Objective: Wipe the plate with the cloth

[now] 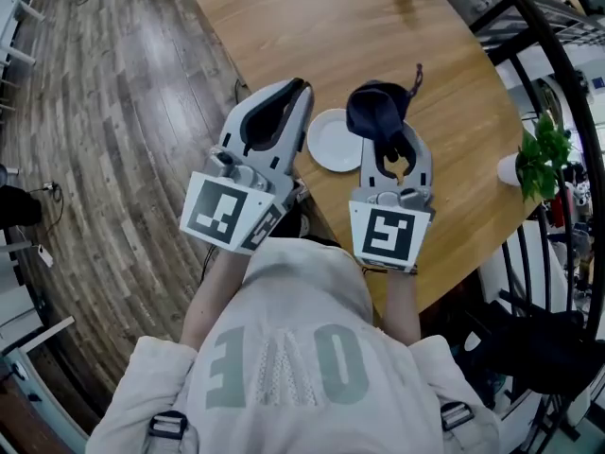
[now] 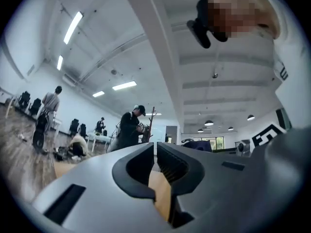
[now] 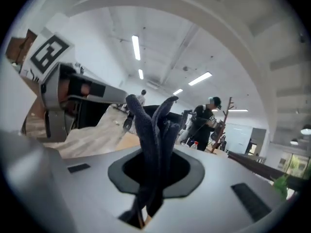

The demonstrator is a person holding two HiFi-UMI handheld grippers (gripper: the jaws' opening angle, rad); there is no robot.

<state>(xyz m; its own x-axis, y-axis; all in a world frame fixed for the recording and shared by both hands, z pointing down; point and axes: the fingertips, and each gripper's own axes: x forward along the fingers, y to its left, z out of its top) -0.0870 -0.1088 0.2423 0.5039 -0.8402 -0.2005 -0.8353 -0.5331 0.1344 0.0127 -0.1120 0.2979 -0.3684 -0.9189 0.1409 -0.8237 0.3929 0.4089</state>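
Right claw (image 1: pixel 388 145) tips are hidden under the bunched dark cloth (image 1: pixel 376 110). It's clenched on the cloth, which sticks out past the jaws. Left claw (image 1: pixel 299 91) is pinched together with nothing in it. White plate (image 1: pixel 331 142) sits on the bench (image 1: pixel 359 26) between the two claws, its right edge covered by the cloth.

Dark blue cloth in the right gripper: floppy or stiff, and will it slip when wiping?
Probably floppy: the dark blue cloth bunches into soft folds where the right gripper is shut on it. Likely light, since a thin end stands up unsupported in the head view. Its textured weave should drag rather than slide on the round white plate.
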